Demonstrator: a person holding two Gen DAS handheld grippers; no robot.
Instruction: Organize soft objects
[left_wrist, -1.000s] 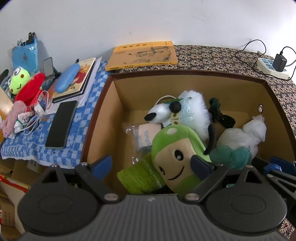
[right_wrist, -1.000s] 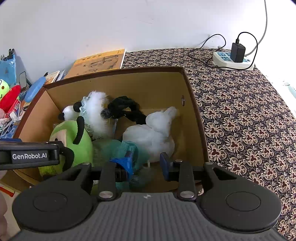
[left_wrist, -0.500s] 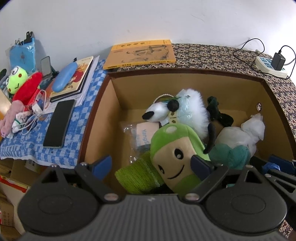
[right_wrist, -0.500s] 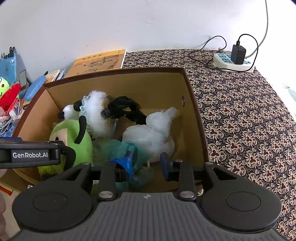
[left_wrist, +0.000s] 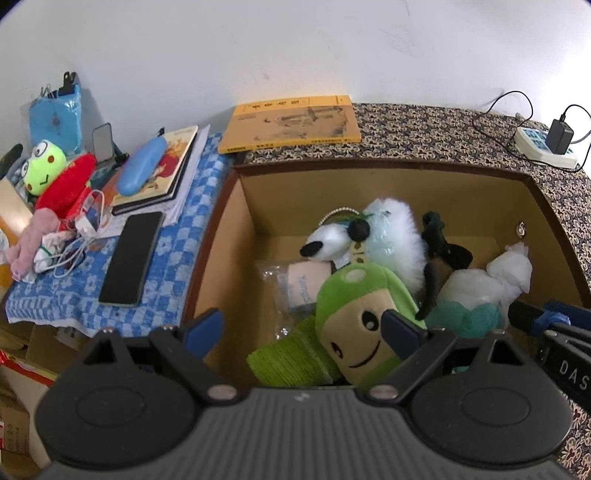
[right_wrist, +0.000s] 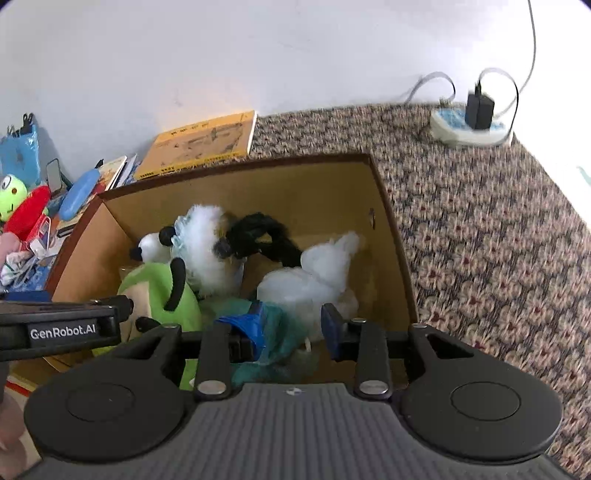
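An open cardboard box (left_wrist: 369, 192) holds soft toys: a green smiling plush (left_wrist: 354, 306), a white dog with black ears (left_wrist: 328, 240), a white fluffy piece (left_wrist: 395, 236), a black soft thing (left_wrist: 443, 247), a white plush (left_wrist: 487, 273) and a teal plush (left_wrist: 469, 314). My left gripper (left_wrist: 303, 325) hangs open over the box's near side, holding nothing. My right gripper (right_wrist: 293, 326) is low over the box with its jaws opening. The teal plush (right_wrist: 280, 332) lies between them against the left pad, and the right pad stands off it. A frog plush (left_wrist: 42, 166) and a red plush (left_wrist: 66, 184) lie on the left table.
On the blue checked cloth (left_wrist: 173, 258) left of the box lie a black phone (left_wrist: 131, 258), books, a blue case (left_wrist: 142, 171) and white cables. A yellow book (left_wrist: 291, 123) lies behind the box. A power strip (left_wrist: 543, 144) with a charger sits far right on the patterned cloth (right_wrist: 480, 258).
The right gripper's jaws have spread a little around the teal plush, and its view has shifted and blurred. The left gripper has hardly moved.
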